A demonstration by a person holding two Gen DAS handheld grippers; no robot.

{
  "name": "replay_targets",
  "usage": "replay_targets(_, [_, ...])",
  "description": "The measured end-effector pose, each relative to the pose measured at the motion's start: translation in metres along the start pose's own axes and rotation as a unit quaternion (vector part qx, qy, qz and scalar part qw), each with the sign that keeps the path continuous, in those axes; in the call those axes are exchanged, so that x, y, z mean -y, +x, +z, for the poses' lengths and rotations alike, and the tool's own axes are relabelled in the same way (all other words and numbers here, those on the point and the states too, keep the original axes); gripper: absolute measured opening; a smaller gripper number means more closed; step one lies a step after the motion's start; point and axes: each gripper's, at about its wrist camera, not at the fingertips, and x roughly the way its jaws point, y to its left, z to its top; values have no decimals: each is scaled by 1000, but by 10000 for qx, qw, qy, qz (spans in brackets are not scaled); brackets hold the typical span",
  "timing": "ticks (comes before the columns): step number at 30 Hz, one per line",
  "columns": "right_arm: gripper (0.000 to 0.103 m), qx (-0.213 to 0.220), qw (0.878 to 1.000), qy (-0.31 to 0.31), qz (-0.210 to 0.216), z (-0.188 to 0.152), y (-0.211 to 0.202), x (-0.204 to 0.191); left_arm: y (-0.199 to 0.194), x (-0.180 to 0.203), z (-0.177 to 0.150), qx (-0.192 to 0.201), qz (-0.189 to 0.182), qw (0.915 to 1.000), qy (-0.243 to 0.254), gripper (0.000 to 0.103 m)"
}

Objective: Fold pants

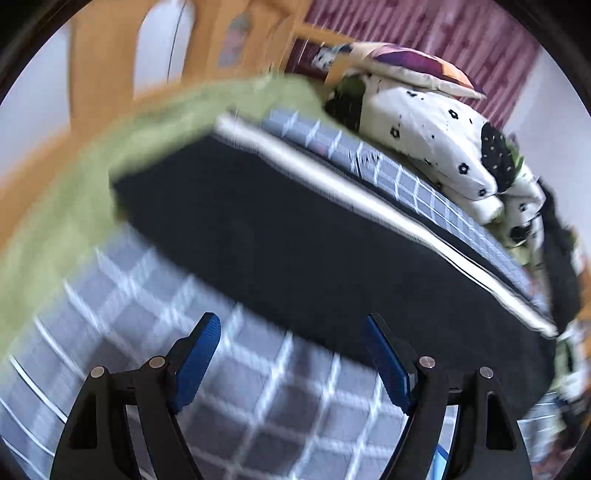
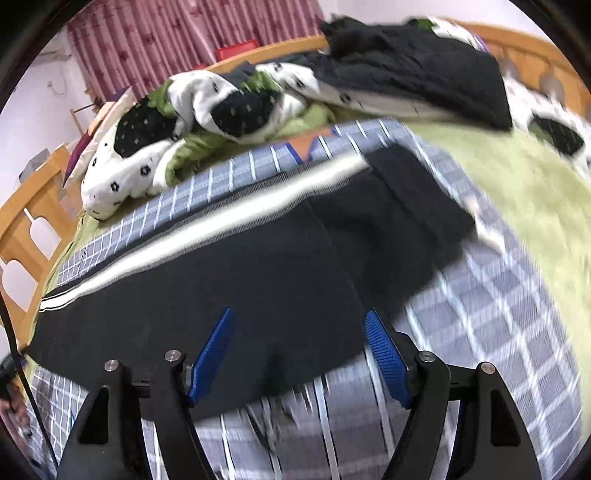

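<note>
Black pants [image 1: 295, 236] with a white side stripe [image 1: 332, 184] lie flat on a grey checked cloth [image 1: 258, 387] on a bed. In the right wrist view the pants [image 2: 221, 277] spread across the middle, their stripe [image 2: 221, 218] along the far edge. My left gripper [image 1: 291, 325] is open and empty, just short of the pants' near edge. My right gripper [image 2: 299, 317] is open and empty, its blue fingers [image 2: 388, 358] over the pants' near edge. Both views are motion-blurred.
A green bedsheet [image 1: 74, 184] lies under the checked cloth. A bundled black-and-white quilt [image 1: 424, 129], a pillow [image 1: 417, 70] and a black garment [image 2: 424, 66] are piled at the far side. A wooden bed frame [image 2: 33, 221] rims the bed, with a pink curtain [image 2: 184, 33] behind.
</note>
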Motion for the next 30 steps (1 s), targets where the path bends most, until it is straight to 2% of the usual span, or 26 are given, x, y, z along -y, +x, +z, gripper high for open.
replay_targets(3, [73, -176, 9995, 224, 105, -28, 6, 15, 17, -21, -6, -222, -224, 9987, -409, 77])
replay_targets(6, [73, -279, 9977, 502, 363, -41, 18, 24, 32, -35, 0, -137, -426, 9960, -773, 77])
replay_targets(8, [73, -214, 9954, 741, 572, -42, 27, 29, 42, -35, 9, -85, -441, 9956, -819, 77])
replay_targets(12, [73, -84, 9930, 997, 626, -24, 51, 35, 62, -34, 32, 100, -252, 9958, -873, 74])
replay_targets(13, [70, -78, 9934, 1008, 548, -15, 59, 34, 66, -32, 37, 164, -160, 9959, -878, 70])
replay_targets(14, [57, -68, 9944, 965, 428, -6, 67, 32, 70, -31, 43, 214, -32, 9959, -880, 69])
replay_targets(15, [43, -92, 9953, 924, 292, 2, 74, 29, 73, -28, 47, 231, 51, 9963, -822, 64])
replay_targets(17, [33, -93, 9951, 986, 36, 17, 88, 30, 77, -22, 57, 307, 265, 9968, -682, 41])
replay_targets(18, [25, -14, 9936, 1130, 43, 22, 92, 33, 79, -20, 60, 311, 421, 9970, -565, 19])
replay_targets(19, [23, 15, 9924, 1229, 20, 26, 95, 35, 81, -19, 63, 252, 424, 9975, -498, 13])
replay_targets(20, [20, 3, 9921, 1254, -5, 30, 96, 35, 80, -16, 68, 199, 458, 9978, -442, 12])
replay_targets(23, [15, 120, 9947, 1021, -42, 43, 80, 28, 44, 2, 79, 397, 379, 9984, -149, 11])
replay_targets(26, [13, 498, 9926, 1042, 387, 56, 32, 33, -2, 23, 78, 608, 202, 9976, 244, 11])
replay_targets(30, [13, 689, 9945, 756, 217, 55, -25, 35, -53, 34, 30, 670, 275, 9934, 886, 11])
